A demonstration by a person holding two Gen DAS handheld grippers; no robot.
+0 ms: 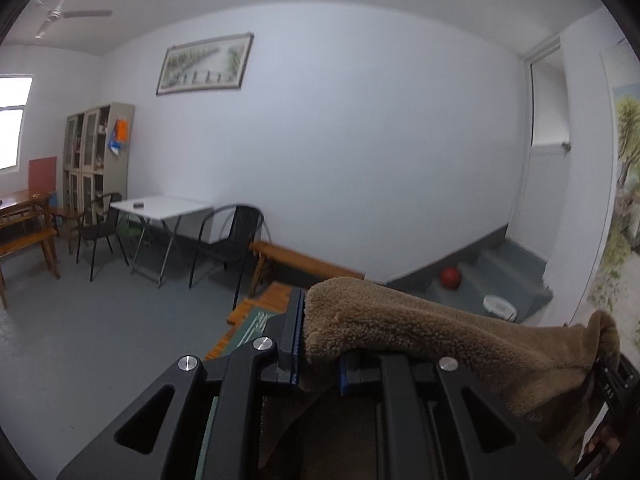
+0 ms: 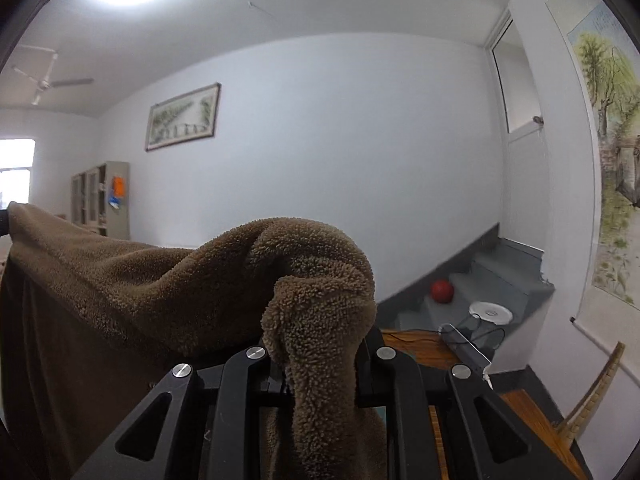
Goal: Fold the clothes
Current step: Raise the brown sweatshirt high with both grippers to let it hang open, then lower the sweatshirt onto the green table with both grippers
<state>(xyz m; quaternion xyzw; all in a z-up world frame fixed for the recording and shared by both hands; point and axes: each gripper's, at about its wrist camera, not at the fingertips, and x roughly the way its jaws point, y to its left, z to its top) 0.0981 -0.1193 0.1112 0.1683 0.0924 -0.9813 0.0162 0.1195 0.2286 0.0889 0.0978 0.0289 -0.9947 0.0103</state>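
Holding a brown fleece garment point(image 2: 132, 280) up in the air, stretched between both claws. My left gripper point(image 1: 318, 344) is clamped on one edge, my right gripper point(image 2: 320, 356) pinches a bunched fold, probably the opposite corner. Wooden table point(image 2: 424, 346) below; red ball point(image 1: 451, 278) on grey steps point(image 1: 504, 268) beyond.

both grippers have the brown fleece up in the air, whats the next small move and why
Probably bring the two grips together. The left hand-held gripper and the right hand-held gripper each pinch the brown fleece garment, which spans between them and hangs below. Meeting the held parts would likely double it over before lowering.
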